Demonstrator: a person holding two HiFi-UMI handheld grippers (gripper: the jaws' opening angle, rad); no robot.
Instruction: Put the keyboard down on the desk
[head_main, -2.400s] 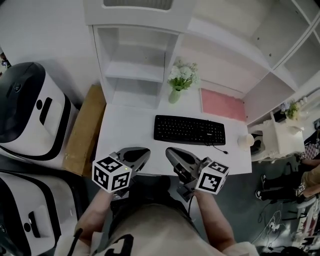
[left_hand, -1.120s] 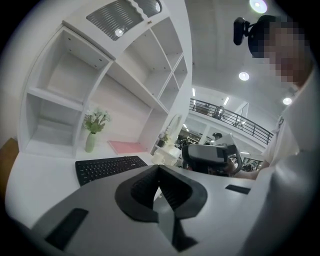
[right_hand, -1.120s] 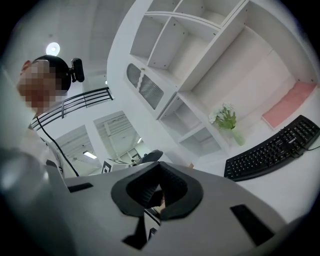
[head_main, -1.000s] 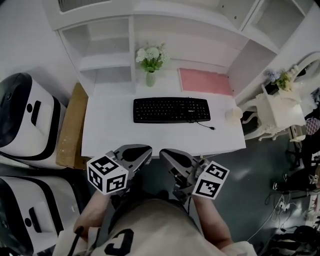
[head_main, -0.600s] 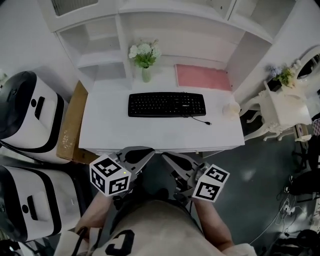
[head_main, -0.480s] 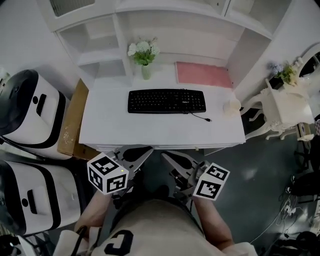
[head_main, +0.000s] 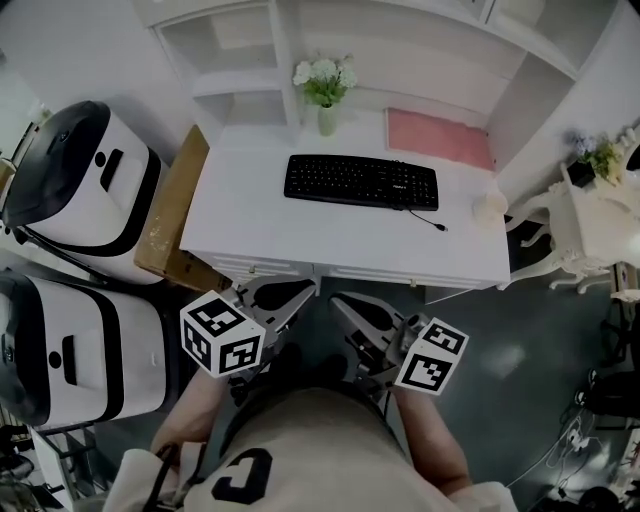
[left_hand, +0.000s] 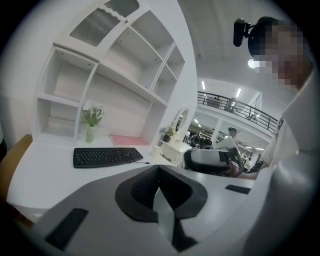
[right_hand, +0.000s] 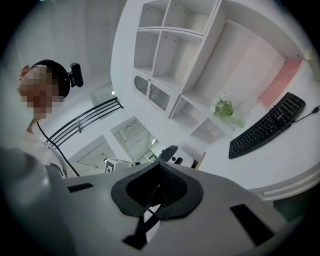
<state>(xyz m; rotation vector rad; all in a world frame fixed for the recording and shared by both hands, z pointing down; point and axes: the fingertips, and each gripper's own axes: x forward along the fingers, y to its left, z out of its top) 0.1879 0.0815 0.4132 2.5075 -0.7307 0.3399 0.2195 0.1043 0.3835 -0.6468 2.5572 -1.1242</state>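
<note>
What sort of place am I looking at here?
Probably a mock study corner in a large hall: a white desk with a black keyboard and flower vase, and bulky white machines alongside.

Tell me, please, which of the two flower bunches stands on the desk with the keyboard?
The white flowers in the green vase, behind the left end of the keyboard; the other bunch stands on the separate side table at the right.

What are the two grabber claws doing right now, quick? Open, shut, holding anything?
Grey two-jaw left gripper: closed, holding nothing.
Grey two-jaw right gripper: closed, holding nothing.
</note>
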